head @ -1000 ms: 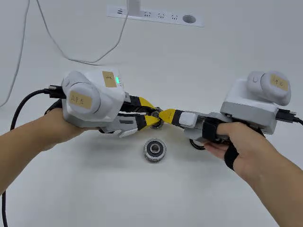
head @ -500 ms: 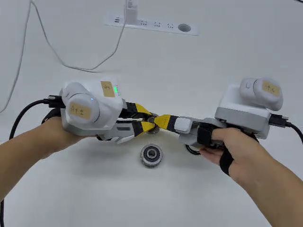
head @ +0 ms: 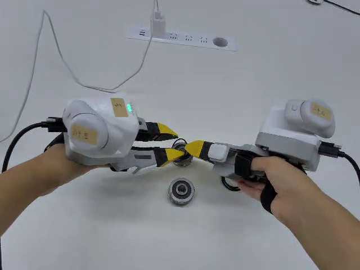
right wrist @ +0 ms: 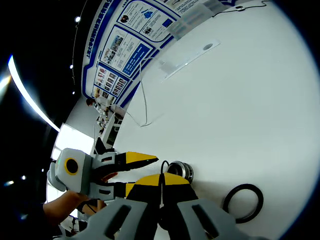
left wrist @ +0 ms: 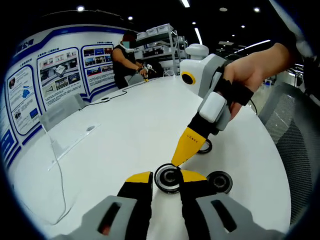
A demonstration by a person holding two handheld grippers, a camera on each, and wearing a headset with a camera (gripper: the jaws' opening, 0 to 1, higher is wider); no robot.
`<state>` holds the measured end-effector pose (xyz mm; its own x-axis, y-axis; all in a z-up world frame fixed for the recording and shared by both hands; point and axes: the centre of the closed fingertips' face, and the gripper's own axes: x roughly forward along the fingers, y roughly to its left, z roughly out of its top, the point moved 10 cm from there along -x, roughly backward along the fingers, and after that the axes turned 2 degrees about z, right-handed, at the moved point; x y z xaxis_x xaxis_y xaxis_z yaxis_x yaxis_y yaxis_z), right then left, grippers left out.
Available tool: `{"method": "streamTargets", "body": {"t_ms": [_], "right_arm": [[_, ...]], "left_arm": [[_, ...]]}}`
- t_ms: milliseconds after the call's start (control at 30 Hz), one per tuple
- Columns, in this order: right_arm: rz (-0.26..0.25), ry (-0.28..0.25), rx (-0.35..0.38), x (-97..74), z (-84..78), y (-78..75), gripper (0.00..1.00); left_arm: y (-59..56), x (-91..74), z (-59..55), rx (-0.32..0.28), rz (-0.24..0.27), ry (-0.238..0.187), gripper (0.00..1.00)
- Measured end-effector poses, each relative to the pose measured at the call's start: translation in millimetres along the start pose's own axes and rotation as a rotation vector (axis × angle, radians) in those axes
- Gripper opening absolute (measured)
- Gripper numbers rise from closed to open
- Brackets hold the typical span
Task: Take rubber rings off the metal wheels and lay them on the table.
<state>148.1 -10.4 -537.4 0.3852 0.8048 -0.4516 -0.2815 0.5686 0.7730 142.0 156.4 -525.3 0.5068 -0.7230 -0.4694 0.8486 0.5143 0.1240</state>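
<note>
Mid-peel, it seems: right tongs [right wrist: 161, 176] pinch the ring [right wrist: 164, 163] off the wheel [right wrist: 181, 170] (left tongs [left wrist: 166, 176] spread around it); next, tug it free.

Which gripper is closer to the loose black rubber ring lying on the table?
Right. The loose ring lies right beside the right gripper, partly under its body; the left gripper is farther off, across the wheel at their tips.

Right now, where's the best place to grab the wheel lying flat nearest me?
Probably across its dark outer rim, coming straight down from above. The wheel lies flat on the table, hub facing up and apart from everything else, so opposite sides of the rim are free for the jaws.
</note>
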Motion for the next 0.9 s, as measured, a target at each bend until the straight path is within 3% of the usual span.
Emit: {"method": "streamTargets", "body": {"t_ms": [333,633,900], "right_arm": [[0.022,0.017,-0.012,-3.0,-2.7,10.1,0.01],[0.020,0.021,-0.034,-19.0,-3.1,16.4,0.01],[0.000,0.019,-0.054,-37.4,-2.5,15.1,0.01]], "left_arm": [[11.0,-24.2,1.9,-0.095,0.098,-0.063,0.31],[7.5,-34.4,6.3,-0.106,0.142,-0.089,0.47],[4.3,-45.5,11.2,-0.165,0.177,-0.137,0.50]]}}
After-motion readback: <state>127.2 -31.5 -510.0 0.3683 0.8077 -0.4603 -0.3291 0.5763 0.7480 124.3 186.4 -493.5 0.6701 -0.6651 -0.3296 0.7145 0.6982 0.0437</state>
